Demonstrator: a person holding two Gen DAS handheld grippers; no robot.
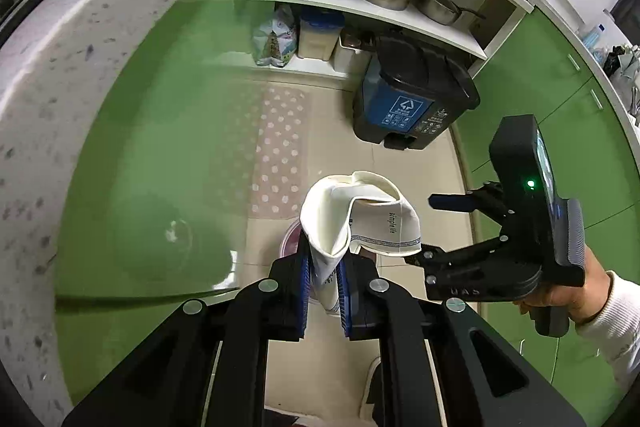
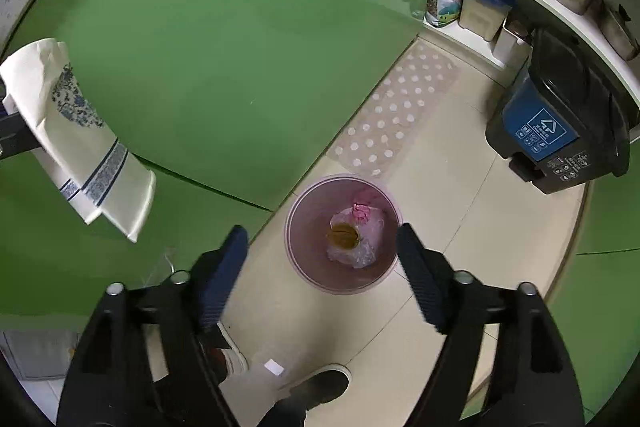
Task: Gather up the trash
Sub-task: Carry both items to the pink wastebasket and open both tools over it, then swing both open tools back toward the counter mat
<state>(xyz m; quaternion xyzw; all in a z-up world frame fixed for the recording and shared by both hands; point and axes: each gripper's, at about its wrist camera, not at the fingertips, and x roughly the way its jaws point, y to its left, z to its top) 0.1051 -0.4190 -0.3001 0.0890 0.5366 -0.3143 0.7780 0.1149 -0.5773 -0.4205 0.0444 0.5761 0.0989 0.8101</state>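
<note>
- Mid-carry step by the look of it: left gripper [image 1: 323,291] clamped tight on a crushed paper cup [image 1: 352,223], blue fingers [image 1: 304,291] squeezing its lower end flat, cup held up in the air above the floor.
- Right gripper [image 2: 320,267] spread wide, nothing between the fingers [image 2: 420,279], so probably done with its own drop or just waiting.
- Pink wastebasket [image 2: 342,233] standing on the tiled floor [image 2: 460,227] right below, already holding a clear plastic bag [image 2: 356,235] with something brownish and a bit of pink in it.
- Next move, best guess: swing the cup over the basket mouth, then let go. Cup is light and squashed out of shape, so could drift or catch the rim if dropped off-centre.
- From the left wrist: only a sliver of the basket peeking out behind the cup, contents hidden. Shows the right gripper from the side though, plus the hand [image 1: 568,301] holding it, and plain lettering on the cup.
- From the right wrist: whole basket and what's inside, and the cup's other side with a blue floral print and banding, off to the left against the green cabinet door [image 2: 240,47], not yet over the basket.
- Lidded blue and black sorting bin [image 2: 560,123] further back by the shelves [image 1: 360,3], well apart from both grippers. No telling if it matters here.
</note>
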